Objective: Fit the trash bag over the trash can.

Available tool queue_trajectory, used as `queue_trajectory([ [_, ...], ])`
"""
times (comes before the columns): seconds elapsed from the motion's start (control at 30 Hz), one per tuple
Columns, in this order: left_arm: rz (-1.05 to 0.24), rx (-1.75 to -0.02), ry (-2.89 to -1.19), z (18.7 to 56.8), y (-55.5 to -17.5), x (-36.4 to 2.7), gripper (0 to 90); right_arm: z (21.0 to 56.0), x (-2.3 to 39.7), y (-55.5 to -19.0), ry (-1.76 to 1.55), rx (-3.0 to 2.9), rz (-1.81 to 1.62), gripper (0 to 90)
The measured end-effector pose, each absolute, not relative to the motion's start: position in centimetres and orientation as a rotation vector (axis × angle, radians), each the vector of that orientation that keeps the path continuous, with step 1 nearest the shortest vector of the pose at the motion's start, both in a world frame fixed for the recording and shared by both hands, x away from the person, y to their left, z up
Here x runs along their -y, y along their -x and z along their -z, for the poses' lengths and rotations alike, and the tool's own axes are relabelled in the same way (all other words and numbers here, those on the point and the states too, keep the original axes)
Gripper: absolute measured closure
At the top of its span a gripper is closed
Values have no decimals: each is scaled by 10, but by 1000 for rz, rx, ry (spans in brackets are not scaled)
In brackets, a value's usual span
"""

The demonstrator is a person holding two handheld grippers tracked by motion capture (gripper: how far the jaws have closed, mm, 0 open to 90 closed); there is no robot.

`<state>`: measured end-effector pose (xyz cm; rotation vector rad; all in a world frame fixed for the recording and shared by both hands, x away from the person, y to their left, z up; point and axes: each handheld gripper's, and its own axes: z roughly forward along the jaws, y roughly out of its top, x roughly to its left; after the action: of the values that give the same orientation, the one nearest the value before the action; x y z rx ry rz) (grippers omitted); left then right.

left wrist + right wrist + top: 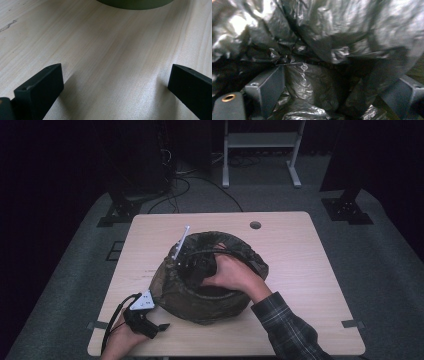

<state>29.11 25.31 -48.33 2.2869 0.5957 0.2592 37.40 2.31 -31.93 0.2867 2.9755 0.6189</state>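
At frame centre our right gripper [332, 100] reaches into the black bag [317, 37], jaws released around crumpled plastic; our left gripper [115, 92], lower left, rests released on the desk [105, 50].

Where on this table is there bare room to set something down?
The table is bare along its right side, from the bin lined with a black bag out to the right edge, and along the far edge by the small round hole. The near left corner is crowded by the left gripper.

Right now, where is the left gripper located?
In the high view, the left gripper rests near the table's front left corner, just left of the bag-lined bin, jaws open.
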Motion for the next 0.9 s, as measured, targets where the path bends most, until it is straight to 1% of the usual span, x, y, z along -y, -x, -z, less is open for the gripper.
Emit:
queue_trajectory([
  [0.13,-260,-595,-2287,483,-291,-253,0,317,-21,-374,-286,-2969,-646,93],
  [0.2,-260,-595,-2287,483,-291,-253,0,309,-15,-373,-297,-2946,-679,92],
  [0.43,-260,-594,-2288,483,-291,-253,0,281,21,-367,-333,-2863,-862,92],
  [0.67,-261,-595,-2288,483,-291,-253,0,261,71,-354,-367,-2752,-1015,91],
  [0.9,-261,-596,-2287,483,-291,-253,0,257,130,-339,-455,-2641,-1155,91],
])
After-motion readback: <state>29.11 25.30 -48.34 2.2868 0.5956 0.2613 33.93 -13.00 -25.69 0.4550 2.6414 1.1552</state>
